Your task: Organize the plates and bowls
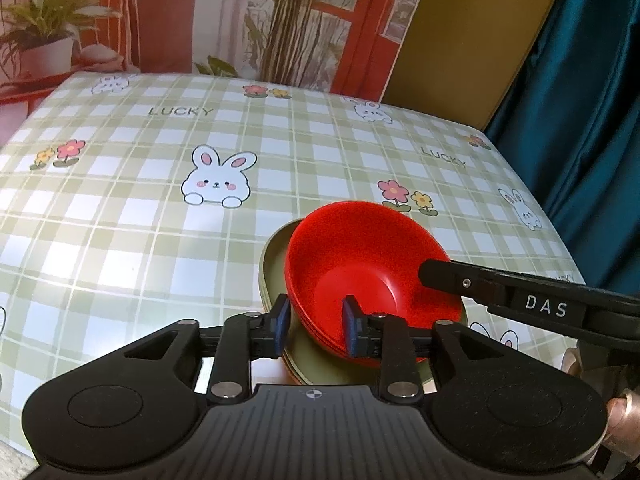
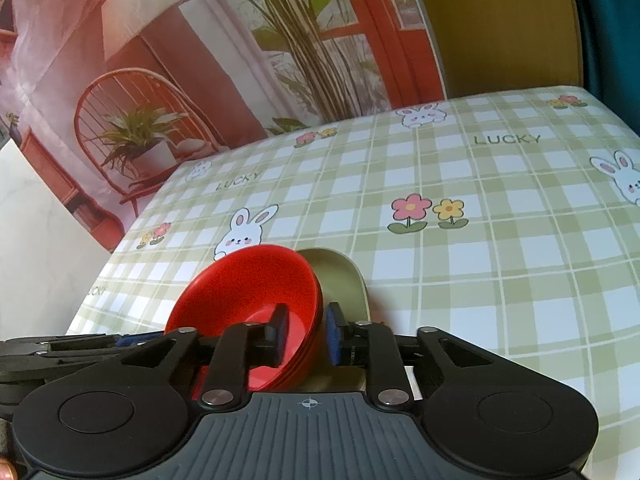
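Stack of red bowls (image 1: 360,264) sits tilted on olive-green plates (image 1: 276,264), near-right part of the counter (image 1: 160,220), which has a green plaid cloth w/ bunnies and flowers.

Left gripper (image 1: 316,326): fingers part open, straddling the bowls' near-left rim, one blue pad outside, one inside. Pads look close to the wall; can't tell if they press.

Right gripper (image 2: 306,332): same setup on the bowls' right rim, one finger inside the bowl, other outside over the plates. Gap small; actual contact unclear.

Printed room backdrop (image 2: 160,80) hangs behind the counter's far edge.
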A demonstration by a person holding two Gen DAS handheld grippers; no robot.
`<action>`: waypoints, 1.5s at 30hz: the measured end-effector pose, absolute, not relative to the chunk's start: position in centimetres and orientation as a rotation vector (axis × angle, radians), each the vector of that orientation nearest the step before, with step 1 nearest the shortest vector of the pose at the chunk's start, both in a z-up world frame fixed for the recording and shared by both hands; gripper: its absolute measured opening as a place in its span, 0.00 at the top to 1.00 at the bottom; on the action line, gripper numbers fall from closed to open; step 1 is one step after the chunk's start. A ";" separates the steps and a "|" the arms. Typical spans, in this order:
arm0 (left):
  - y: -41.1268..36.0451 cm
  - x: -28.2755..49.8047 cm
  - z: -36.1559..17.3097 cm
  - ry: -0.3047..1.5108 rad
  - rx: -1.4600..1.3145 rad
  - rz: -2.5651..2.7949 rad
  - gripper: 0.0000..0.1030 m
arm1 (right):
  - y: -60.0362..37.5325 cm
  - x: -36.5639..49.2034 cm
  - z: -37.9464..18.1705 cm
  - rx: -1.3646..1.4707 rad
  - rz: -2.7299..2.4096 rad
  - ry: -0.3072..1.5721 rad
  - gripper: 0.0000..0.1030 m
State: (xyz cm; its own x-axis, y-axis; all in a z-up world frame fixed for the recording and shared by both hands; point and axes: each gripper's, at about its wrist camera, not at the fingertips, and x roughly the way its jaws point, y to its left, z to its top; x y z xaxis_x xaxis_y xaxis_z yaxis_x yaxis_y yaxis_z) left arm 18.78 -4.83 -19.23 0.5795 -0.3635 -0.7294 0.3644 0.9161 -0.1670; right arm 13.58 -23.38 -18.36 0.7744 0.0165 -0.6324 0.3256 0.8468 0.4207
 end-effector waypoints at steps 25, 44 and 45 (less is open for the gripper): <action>-2.4 13.8 -3.5 0.382 0.058 -0.327 0.22 | -23.7 8.7 -3.4 0.330 -0.234 0.381 0.24; -1.0 7.6 3.2 0.217 0.094 -0.161 0.07 | -19.2 4.1 4.0 0.214 -0.279 0.285 0.00; -0.9 7.2 3.3 0.212 0.095 -0.159 0.07 | -19.0 3.9 4.1 0.215 -0.279 0.280 0.00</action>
